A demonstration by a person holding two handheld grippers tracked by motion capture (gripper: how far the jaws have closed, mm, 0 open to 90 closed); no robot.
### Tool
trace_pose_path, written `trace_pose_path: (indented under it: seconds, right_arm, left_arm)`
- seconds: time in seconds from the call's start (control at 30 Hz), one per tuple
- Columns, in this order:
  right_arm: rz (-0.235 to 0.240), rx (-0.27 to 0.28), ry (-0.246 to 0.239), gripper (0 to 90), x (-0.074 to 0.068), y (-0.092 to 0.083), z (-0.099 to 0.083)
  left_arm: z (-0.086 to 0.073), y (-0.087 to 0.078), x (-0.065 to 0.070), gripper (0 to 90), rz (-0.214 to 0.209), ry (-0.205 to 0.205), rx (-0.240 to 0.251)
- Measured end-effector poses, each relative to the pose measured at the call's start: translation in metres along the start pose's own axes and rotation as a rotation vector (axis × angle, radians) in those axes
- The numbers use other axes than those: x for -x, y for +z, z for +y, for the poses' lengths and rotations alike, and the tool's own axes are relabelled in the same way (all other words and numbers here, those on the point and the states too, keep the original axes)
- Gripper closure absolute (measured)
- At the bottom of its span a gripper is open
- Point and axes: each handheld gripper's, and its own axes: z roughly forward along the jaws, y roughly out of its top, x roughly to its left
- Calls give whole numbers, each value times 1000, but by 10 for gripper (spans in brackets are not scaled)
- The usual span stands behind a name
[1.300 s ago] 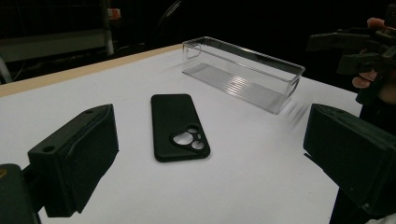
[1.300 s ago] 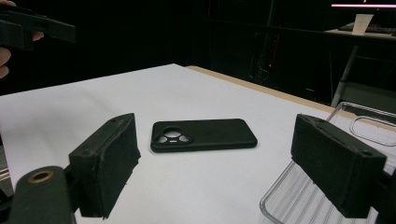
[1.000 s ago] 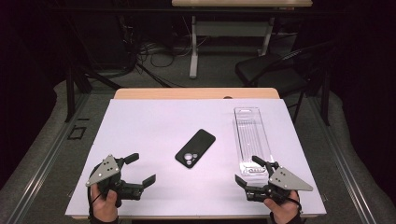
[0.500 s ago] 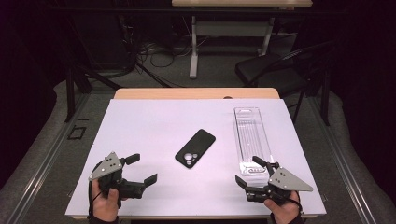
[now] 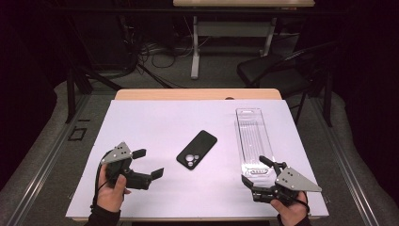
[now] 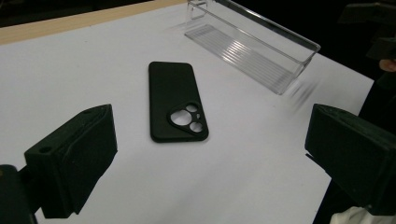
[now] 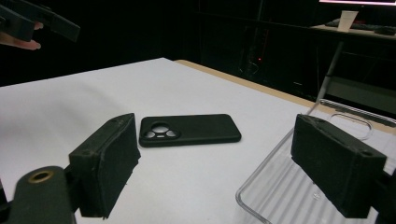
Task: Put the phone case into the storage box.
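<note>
- Lying flat near the middle of the white tabletop (image 5: 155, 122), the black phone case (image 5: 197, 149) is the thing both tongs face; neither touches it.
- Its long axis runs on a diagonal, the camera-cutout end toward the near edge and the plain end toward the far right corner.
- The left tongs (image 5: 148, 163) sit near the near left corner, jaws spread wide and empty, aimed rightward at the case. In the left gripper view the case (image 6: 175, 100) lies ahead between the two open jaws, cutout end nearest.
- The right tongs (image 5: 254, 170) sit near the near right corner, jaws likewise apart and holding nothing, with their tips at the near end of the clear plastic tray (image 5: 254, 136).
- The tray stands along the right edge, its long axis running near to far, well apart from the case.
- Judged from the high view, the left tongs are somewhat nearer to the case, and their approach line is clear.
- The right gripper view shows the case (image 7: 189, 129) side-on and low, revealing its thin profile and the tray's (image 7: 280, 191) ribbed floor; the high view gives the flat layout instead.
</note>
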Motion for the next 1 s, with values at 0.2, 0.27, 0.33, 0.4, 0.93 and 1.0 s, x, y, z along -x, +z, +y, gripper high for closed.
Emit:
trace_pose_path:
  seconds: [0.2,0.27,0.33,0.4,0.93,1.0]
  right_arm:
    - [-9,-9,6,142,2,-5,-3]
    - [-11,-12,8,142,3,-7,-4]
    - [-15,-12,13,142,4,-8,-5]
    - [-18,-8,14,142,5,-9,-5]
    - [-36,-29,26,142,5,-7,-12]
    - [-37,-30,25,142,5,-7,-12]
  left_arm:
    - [17,4,-2,25,20,15,-29]
    - [22,6,-3,25,21,14,-43]
    - [26,9,-3,23,17,20,-52]
    - [30,12,-4,17,-3,12,-63]
    - [44,28,-9,5,-31,25,-147]
    - [43,29,-8,5,-25,33,-151]
